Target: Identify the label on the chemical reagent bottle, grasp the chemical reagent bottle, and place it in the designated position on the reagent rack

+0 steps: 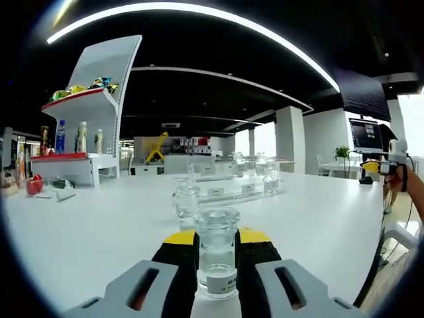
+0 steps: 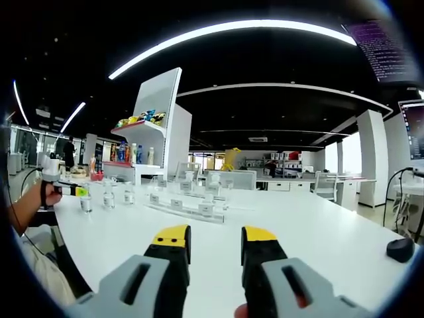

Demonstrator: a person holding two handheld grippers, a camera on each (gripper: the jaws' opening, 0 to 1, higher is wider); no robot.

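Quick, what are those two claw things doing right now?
Left gripper: closed on a clear glass reagent bottle with a glass stopper.
Right gripper: open, holding nothing, above the white table.

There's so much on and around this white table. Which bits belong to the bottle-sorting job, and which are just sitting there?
Part of the job:
- reagent bottle clamped in the left gripper
- clear reagent rack with labelled slots
- other glass bottles waiting on the table
- right gripper, open, holding nothing

Just lying about:
- white display shelf with drinks and snacks
- black mouse
- monitor
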